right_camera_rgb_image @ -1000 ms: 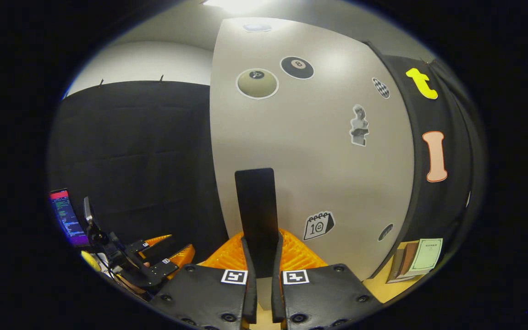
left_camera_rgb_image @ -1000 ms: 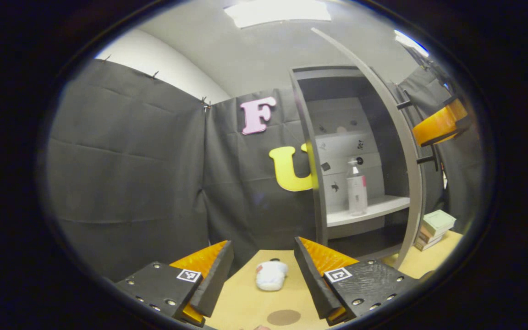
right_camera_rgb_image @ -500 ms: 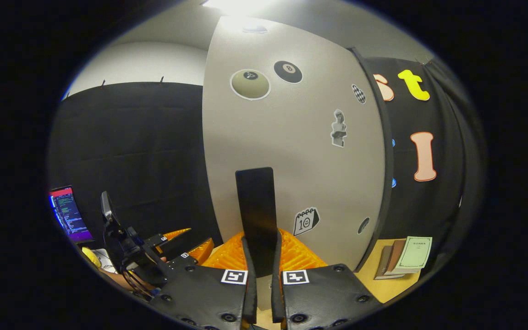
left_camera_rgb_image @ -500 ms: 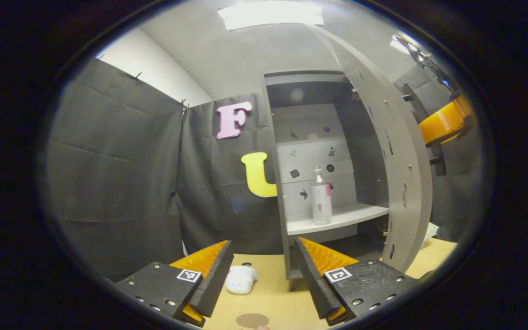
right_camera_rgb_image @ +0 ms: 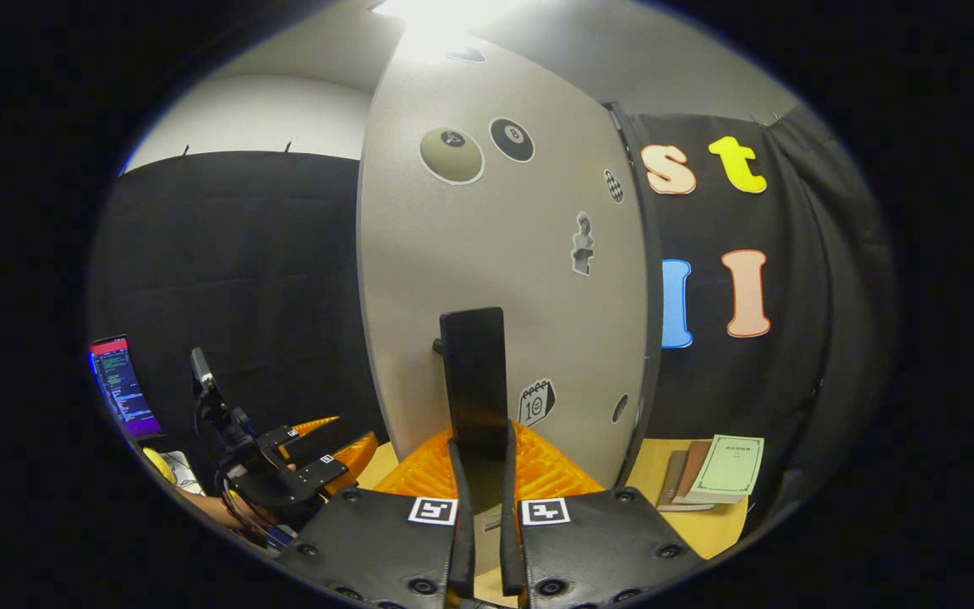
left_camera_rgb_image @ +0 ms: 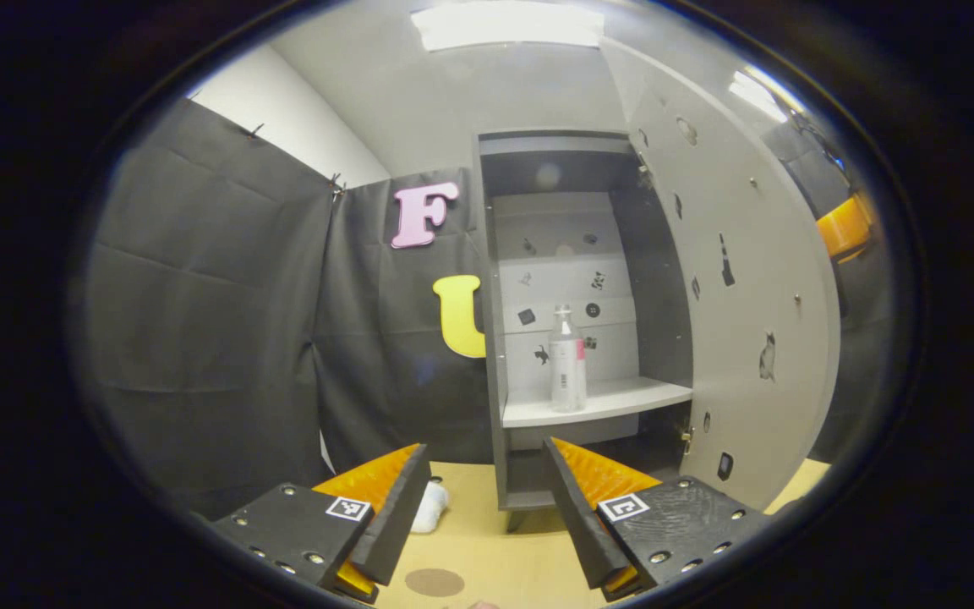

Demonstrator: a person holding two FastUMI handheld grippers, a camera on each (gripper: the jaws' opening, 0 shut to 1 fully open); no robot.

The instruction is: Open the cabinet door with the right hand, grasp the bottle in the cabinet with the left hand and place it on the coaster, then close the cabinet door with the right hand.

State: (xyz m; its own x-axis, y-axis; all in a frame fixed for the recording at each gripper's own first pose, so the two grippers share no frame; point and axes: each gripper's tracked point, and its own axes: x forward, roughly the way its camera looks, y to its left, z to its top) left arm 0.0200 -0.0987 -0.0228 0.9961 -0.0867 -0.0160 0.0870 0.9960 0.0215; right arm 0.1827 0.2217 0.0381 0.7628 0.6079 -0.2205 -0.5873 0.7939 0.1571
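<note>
- Two grippers are at work: the right gripper point(right_camera_rgb_image: 480, 499) is clamped on the dark handle point(right_camera_rgb_image: 473, 381) of the cabinet door point(right_camera_rgb_image: 504, 279), both fingers pressing its sides.
- Seen from the left gripper view, the door point(left_camera_rgb_image: 749, 304) stands swung wide to the right of the cabinet point(left_camera_rgb_image: 571, 279), its inside face showing.
- Inside, a clear bottle point(left_camera_rgb_image: 567, 362) stands upright on the pale shelf point(left_camera_rgb_image: 614, 399), toward its left side.
- Nearer, the left gripper point(left_camera_rgb_image: 487, 499) hangs above the tabletop point(left_camera_rgb_image: 504, 550) with its fingers spread apart and nothing between them.
- On the tabletop, a round brown coaster point(left_camera_rgb_image: 435, 581) lies near the bottom edge, with a white object point(left_camera_rgb_image: 429, 507) just beyond it, partly hidden by the left finger.
- Right of the door, in the right gripper view, a few books point(right_camera_rgb_image: 711, 474) lie on the tabletop.
</note>
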